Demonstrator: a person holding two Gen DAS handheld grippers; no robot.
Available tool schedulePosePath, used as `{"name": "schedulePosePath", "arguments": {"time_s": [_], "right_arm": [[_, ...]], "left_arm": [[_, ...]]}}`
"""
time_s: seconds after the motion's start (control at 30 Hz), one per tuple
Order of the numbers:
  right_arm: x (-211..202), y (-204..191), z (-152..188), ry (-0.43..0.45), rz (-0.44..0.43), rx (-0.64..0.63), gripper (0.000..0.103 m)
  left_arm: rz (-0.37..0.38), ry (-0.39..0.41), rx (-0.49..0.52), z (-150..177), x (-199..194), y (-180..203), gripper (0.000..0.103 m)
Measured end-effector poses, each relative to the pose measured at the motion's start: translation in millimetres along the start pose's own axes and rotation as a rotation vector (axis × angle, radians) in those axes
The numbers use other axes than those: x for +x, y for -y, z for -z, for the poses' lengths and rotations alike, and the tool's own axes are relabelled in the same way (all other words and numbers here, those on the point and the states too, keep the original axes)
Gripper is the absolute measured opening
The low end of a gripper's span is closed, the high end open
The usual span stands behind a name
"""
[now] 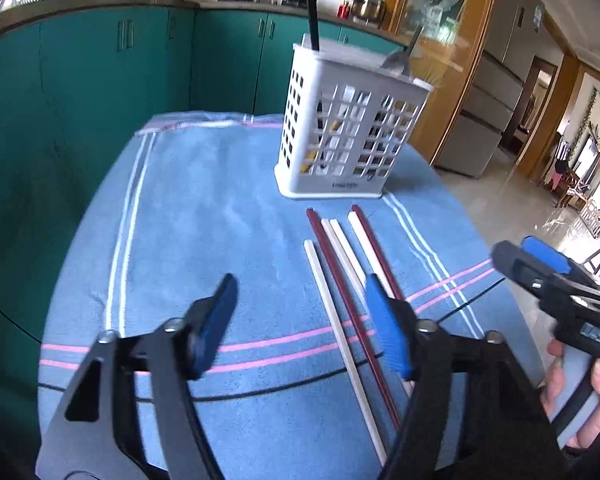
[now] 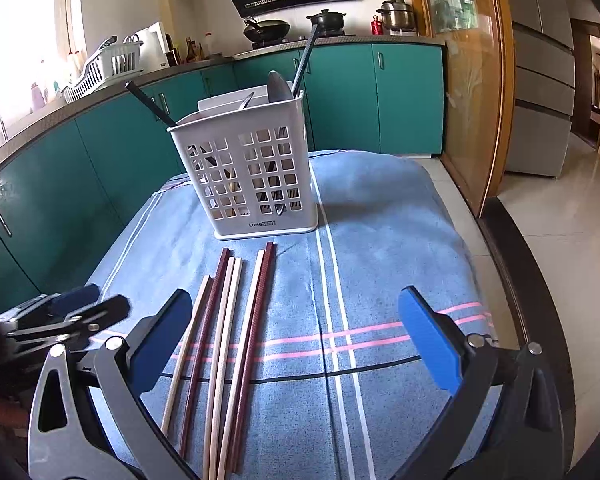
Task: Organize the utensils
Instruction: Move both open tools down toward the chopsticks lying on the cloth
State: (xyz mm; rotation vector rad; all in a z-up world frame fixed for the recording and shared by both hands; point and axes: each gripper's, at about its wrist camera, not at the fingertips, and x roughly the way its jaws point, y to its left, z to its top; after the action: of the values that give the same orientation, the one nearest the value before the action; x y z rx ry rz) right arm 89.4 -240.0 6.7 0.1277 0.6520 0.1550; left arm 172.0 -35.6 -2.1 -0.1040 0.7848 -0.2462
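A white perforated utensil basket [image 1: 348,136] [image 2: 252,176] stands on a blue striped towel [image 1: 204,224] [image 2: 380,240]. It holds a metal spoon [image 2: 278,86] and black-handled utensils. Several chopsticks [image 1: 340,280] [image 2: 228,340], cream and dark red, lie side by side on the towel in front of the basket. My left gripper [image 1: 304,320] is open and empty, just above the towel, left of the chopsticks. My right gripper [image 2: 300,344] is open and empty over the chopsticks' near ends; it also shows in the left wrist view [image 1: 540,264].
Teal kitchen cabinets [image 2: 120,152] run behind and left of the table. On the counter are a wok [image 2: 266,30], pots and a white dish rack [image 2: 108,66]. A wooden glass door [image 2: 468,92] and tiled floor are to the right.
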Motion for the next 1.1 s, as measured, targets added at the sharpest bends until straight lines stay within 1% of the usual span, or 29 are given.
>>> {"name": "schedulePosePath", "arguments": {"time_s": [0.07,0.2,0.37,0.47,0.63,0.83,0.97,1.1], "right_arm": [[2,2,-1,-0.005,0.000,0.002,0.100],[8,8,-1,-0.026,-0.003,0.012,0.100],[11,12,-1,-0.034,-0.001,0.012,0.100],[12,12,0,-0.030,0.006,-0.006,0.100],[14,12,-1,-0.039,0.002,-0.011,0.100],[19,10,-2,-0.049,-0.004,-0.014,0.100],[22,6,-2,-0.055,-0.004,-0.026,0.100],[26,5,-3,-0.057,0.003,-0.032,0.100]], "left_arm": [[0.001,-0.033,0.008,-5,15,3,0.050],[-0.007,-0.058,0.022,-15,34,12,0.049],[-0.048,-0.140,0.013,-19,71,15,0.045],[-0.067,-0.165,0.002,-18,85,13,0.044],[-0.079,-0.163,-0.018,-23,93,6,0.044],[-0.098,-0.161,-0.016,-27,95,2,0.042],[-0.135,-0.164,0.029,-28,97,9,0.042],[-0.202,-0.173,0.086,-31,105,21,0.041]]}}
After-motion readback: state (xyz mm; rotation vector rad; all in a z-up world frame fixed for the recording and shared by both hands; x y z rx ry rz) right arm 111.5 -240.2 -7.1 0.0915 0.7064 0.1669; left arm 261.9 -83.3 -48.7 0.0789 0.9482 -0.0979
